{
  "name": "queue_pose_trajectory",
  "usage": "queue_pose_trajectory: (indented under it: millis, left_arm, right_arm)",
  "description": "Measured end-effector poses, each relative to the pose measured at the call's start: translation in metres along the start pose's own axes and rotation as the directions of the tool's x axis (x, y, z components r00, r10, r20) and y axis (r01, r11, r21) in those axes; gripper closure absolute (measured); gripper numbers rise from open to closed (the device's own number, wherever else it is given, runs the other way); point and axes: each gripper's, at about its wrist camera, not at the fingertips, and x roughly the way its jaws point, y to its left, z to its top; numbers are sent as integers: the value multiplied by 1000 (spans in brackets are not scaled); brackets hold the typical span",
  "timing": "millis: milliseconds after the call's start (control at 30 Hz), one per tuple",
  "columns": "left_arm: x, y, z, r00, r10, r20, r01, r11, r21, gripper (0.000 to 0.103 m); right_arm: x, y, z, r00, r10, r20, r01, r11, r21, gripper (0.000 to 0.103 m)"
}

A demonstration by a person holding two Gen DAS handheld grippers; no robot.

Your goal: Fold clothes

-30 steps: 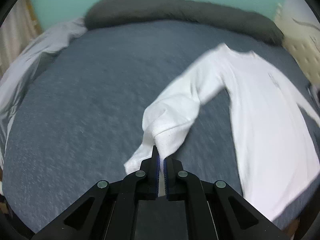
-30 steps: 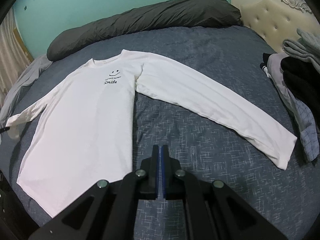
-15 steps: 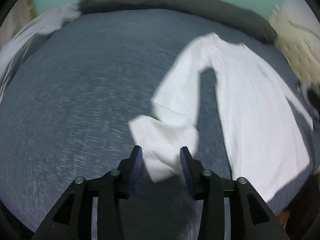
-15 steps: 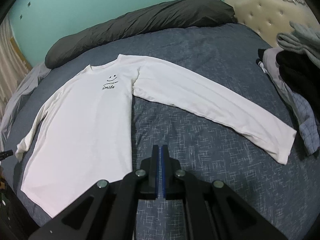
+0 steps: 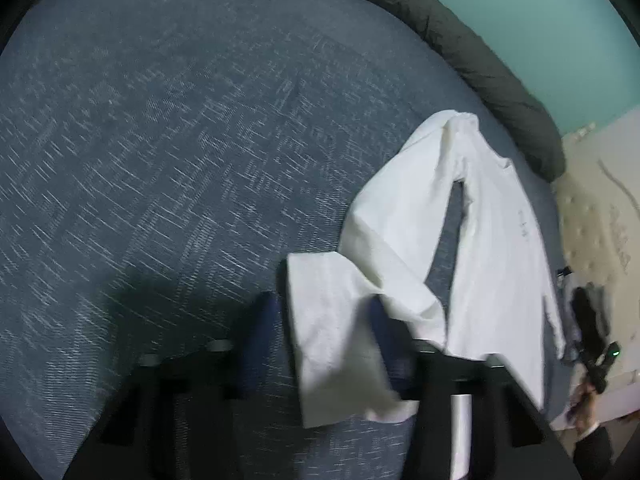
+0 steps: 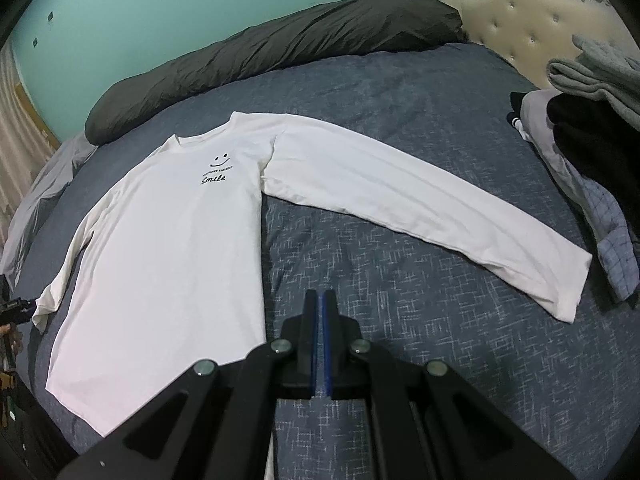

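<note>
A white long-sleeve shirt (image 6: 180, 240) with a black "Smile" print lies face up on the blue-grey bed (image 6: 400, 92). One sleeve (image 6: 420, 216) is stretched flat toward the right. The other sleeve (image 5: 384, 224) is bent, and its cuff (image 5: 328, 320) rests loosely between the blue pads of my left gripper (image 5: 320, 320), which is open. My right gripper (image 6: 320, 298) is shut on nothing and hovers over bare bedding just right of the shirt's lower side edge.
A long dark grey pillow (image 6: 280, 52) lines the far edge by the teal wall. A heap of dark, grey and checked clothes (image 6: 592, 152) sits at the right beside the cream headboard (image 6: 520, 12). A pale grey blanket (image 6: 40, 192) lies at the left.
My left gripper was shut on the sleeve a second ago. It has since opened and swung, and the cuff has slumped between its fingers. The right gripper stays shut and has barely shifted.
</note>
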Motion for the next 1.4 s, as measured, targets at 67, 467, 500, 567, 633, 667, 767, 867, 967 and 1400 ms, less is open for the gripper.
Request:
queue_pose_trajectory:
  millis: [67, 467, 500, 567, 633, 667, 767, 867, 967, 1400]
  left_arm:
    - [-5, -3, -1, 1000, -9, 11, 9, 1000, 5, 89]
    - [-123, -33, 10, 962, 63, 265, -91, 991, 95, 99]
    - [-133, -32, 14, 954, 84, 289, -116, 989, 97, 99]
    - [-142, -23, 25, 941, 137, 311, -170, 982, 83, 99]
    - [-142, -10, 36, 931, 190, 312, -218, 975, 55, 99]
    - [-137, -3, 41, 934, 197, 299, -216, 976, 31, 99]
    - [-119, 20, 55, 937, 222, 271, -216, 975, -52, 99]
    - [-107, 37, 63, 941, 229, 251, -212, 973, -93, 99]
    - [-110, 45, 62, 941, 217, 259, -198, 975, -99, 99]
    - [-64, 75, 17, 979, 164, 119, -149, 981, -121, 99]
  right_arm:
    - [-1, 0, 0, 1000, -1, 0, 1, 1000, 1, 101]
    - [-8, 10, 3, 1000, 17, 19, -17, 1000, 5, 101]
    - [-9, 11, 3, 1000, 19, 22, -19, 1000, 7, 101]
    - [-10, 12, 4, 999, 24, 25, -25, 1000, 10, 101]
    - [-11, 14, 3, 999, 28, 25, -29, 999, 14, 101]
    - [-11, 14, 3, 999, 31, 26, -31, 999, 16, 101]
    - [-10, 15, 2, 1000, 25, 19, -25, 1000, 10, 101]
    - [-8, 14, 1, 1000, 14, 11, -15, 1000, 13, 101]
    - [-5, 14, 1, 1000, 5, 4, -5, 1000, 15, 101]
    - [8, 39, 7, 1000, 5, -9, -5, 1000, -29, 101]
